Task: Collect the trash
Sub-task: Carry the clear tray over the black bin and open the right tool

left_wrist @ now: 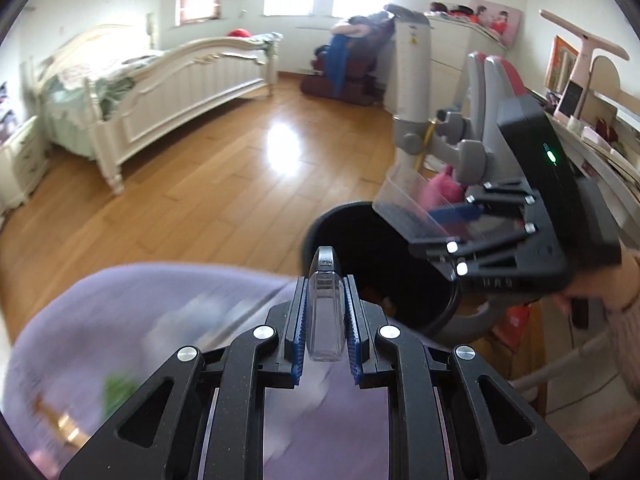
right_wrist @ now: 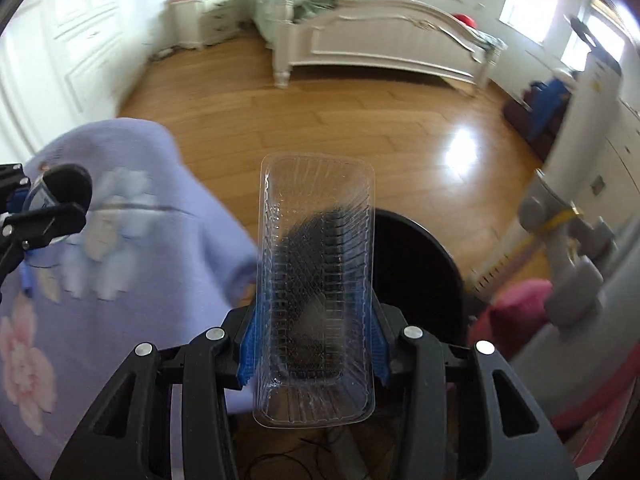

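My left gripper [left_wrist: 326,292] is shut on a small clear plastic container with a black cap [left_wrist: 326,312], held above a lavender flowered cloth [left_wrist: 160,320]. Just beyond it stands a black trash bin [left_wrist: 360,264], open at the top. My right gripper [left_wrist: 448,224] hangs over the bin's right rim, shut on a clear ribbed plastic tray [left_wrist: 404,196]. In the right wrist view the tray [right_wrist: 316,208] sits lengthwise between the blue pads of the right gripper [right_wrist: 316,312], with the bin [right_wrist: 416,272] behind it. The left gripper [right_wrist: 36,208] shows at the left edge.
A white bed [left_wrist: 160,92] stands across the wooden floor [left_wrist: 240,168]. A tall white appliance with a grey joint [left_wrist: 412,92] and a pink object [left_wrist: 440,188] are close to the right of the bin. A cluttered desk [left_wrist: 592,144] runs along the right. A person's hand [left_wrist: 592,292] holds the right gripper.
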The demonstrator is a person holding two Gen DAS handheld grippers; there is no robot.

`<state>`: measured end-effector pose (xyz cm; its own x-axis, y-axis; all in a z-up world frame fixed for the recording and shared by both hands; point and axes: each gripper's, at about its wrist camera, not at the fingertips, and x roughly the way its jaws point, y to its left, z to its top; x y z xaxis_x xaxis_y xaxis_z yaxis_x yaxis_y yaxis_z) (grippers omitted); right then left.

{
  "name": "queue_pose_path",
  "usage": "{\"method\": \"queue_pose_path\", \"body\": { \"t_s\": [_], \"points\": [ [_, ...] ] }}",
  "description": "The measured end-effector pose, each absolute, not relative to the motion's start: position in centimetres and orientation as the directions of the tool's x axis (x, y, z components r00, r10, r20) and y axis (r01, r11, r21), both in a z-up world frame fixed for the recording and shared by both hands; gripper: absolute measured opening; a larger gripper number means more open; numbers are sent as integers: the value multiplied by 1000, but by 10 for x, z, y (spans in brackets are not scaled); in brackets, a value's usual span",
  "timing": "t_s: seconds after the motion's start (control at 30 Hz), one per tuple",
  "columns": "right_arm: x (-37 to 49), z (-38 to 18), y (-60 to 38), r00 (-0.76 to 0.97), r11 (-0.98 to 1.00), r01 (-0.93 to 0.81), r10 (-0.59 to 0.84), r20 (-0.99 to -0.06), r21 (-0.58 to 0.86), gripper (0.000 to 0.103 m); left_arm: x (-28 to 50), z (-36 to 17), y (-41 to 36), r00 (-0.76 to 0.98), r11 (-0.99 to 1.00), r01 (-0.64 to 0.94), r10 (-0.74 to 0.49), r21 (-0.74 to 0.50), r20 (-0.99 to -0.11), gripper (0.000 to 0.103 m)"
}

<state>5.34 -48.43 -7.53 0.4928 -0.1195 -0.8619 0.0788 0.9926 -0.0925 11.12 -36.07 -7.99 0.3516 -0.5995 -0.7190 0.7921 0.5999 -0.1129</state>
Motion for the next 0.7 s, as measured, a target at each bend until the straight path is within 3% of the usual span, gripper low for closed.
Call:
{"method": "queue_pose_path", "body": {
  "t_s": [0.27, 0.33, 0.37, 0.4, 0.43, 0.5, 0.7],
  "points": [
    [56, -89, -540, 484, 974, 201, -195, -853, -108, 48, 128, -107, -465, 299, 559, 820, -605, -125, -738, 18],
    [60, -91, -545, 485, 969, 215, -211, -849, -118, 50, 131, -107, -478, 300, 562, 818, -605, -127, -738, 34],
    [62, -93, -546, 484, 969, 218, -210, -850, -116, 50, 131, -107, -484, 315, 570, 813, -604, -121, -732, 47],
    [59, -94, -552, 483, 968, 222, -212, -849, -115, 57, 131, -106, -488, 328, 577, 809, -606, -117, -725, 53],
    [59, -96, -555, 486, 965, 229, -224, -845, -124, 67, 132, -105, -491, 331, 579, 807, -608, -117, -722, 53],
    [58, -95, -558, 491, 964, 235, -229, -841, -125, 70, 134, -103, -495, 326, 579, 806, -611, -126, -722, 53],
    [61, -92, -554, 506, 970, 219, -205, -838, -105, 70, 132, -96, -480, 343, 598, 792, -605, -126, -719, 53]
  ]
}}
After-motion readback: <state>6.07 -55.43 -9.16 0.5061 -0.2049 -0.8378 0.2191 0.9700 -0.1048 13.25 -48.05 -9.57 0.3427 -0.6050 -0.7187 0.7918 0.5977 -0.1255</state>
